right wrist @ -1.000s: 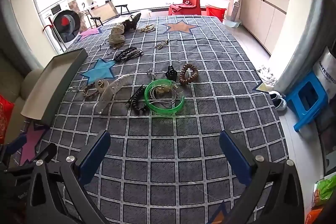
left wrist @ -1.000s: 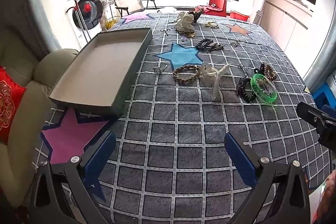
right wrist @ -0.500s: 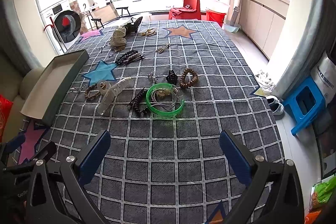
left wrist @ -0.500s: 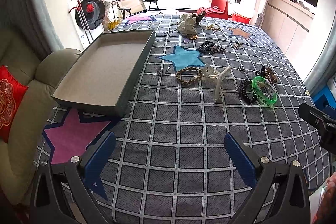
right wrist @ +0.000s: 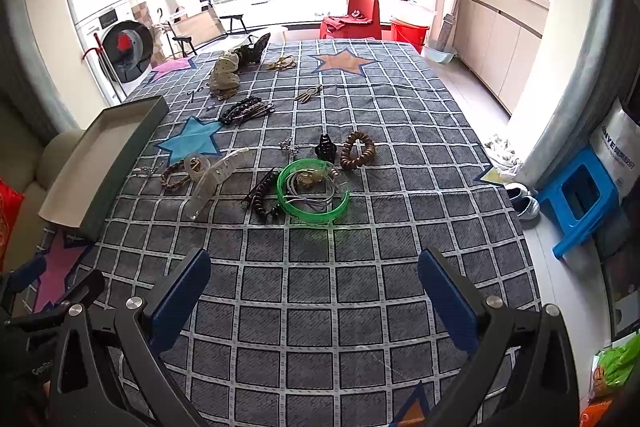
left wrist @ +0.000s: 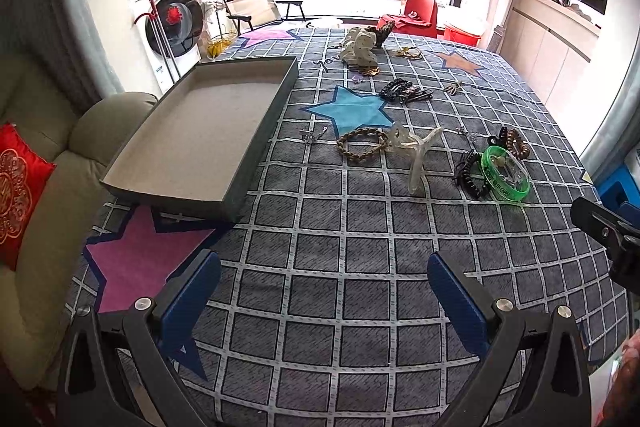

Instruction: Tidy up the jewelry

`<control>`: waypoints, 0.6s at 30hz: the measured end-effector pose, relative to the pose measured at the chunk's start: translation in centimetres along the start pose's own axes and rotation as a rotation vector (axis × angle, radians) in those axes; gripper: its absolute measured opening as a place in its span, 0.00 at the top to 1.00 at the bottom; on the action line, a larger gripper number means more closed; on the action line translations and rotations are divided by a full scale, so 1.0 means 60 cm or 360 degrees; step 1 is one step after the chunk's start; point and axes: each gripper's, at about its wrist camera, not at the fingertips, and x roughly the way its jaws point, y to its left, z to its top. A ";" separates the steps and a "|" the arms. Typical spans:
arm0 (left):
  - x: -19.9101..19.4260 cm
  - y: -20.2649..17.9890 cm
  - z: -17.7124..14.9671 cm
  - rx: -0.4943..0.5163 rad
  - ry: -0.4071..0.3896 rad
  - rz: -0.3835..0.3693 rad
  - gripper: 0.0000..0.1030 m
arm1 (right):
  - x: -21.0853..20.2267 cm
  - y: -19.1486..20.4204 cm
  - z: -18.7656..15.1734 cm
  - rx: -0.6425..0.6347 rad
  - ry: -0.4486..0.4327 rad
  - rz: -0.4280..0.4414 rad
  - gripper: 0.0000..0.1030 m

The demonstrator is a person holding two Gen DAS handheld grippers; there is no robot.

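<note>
Jewelry lies scattered across the grey checked cloth with coloured stars that covers the table before me. My left gripper hangs above the near part of the cloth with its blue-padded fingers spread wide and holding nothing. My right gripper hovers the same way, released and empty, its dark frame also showing at the right edge of the left wrist view.

On my left sits the shallow dark-green cardboard tray with a pale inside, with nothing in it that I can see. Just beside its right wall lies a small silver chain piece, then a braided brown bracelet touching a clear plastic hair claw. Further right, the translucent green plastic bangle rings some thin wires and a small pale object, with a black coiled hair tie touching its left side. Behind the bangle sit a small black clip and a brown wooden bead bracelet. Beyond the blue star lies a cluster of black hair clips, and at the far end a cream polka-dot fabric scrunchie.
</note>
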 end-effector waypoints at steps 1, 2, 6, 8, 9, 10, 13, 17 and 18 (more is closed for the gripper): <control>0.000 0.000 0.000 -0.0001 -0.0001 0.0001 0.00 | 0.000 0.000 0.000 0.0000 0.0000 0.0002 0.00; 0.000 0.001 0.000 -0.0002 -0.0001 0.0002 0.00 | 0.000 0.000 0.000 -0.0003 0.0000 0.0003 0.00; -0.001 0.001 -0.001 -0.0005 -0.0002 0.0007 0.00 | -0.001 0.001 0.000 -0.0010 -0.0003 0.0002 0.00; -0.001 0.002 -0.002 -0.0008 -0.0002 0.0012 0.00 | -0.001 0.001 0.000 -0.0006 -0.0002 0.0002 0.00; -0.001 0.003 -0.003 -0.0009 -0.0001 0.0014 0.00 | -0.001 0.002 0.000 -0.0006 -0.0003 0.0001 0.00; -0.002 0.002 -0.003 -0.0010 -0.0001 0.0017 0.00 | -0.001 0.003 0.000 -0.0007 -0.0003 0.0000 0.00; -0.002 0.003 -0.003 -0.0010 -0.0001 0.0017 0.00 | -0.001 0.003 0.001 -0.0008 -0.0002 0.0002 0.00; -0.002 0.003 -0.003 -0.0010 -0.0001 0.0016 0.00 | -0.002 0.002 0.001 -0.0009 -0.0003 0.0001 0.00; -0.002 0.003 -0.003 -0.0010 0.0000 0.0016 0.00 | -0.001 0.003 0.001 -0.0008 -0.0002 0.0001 0.00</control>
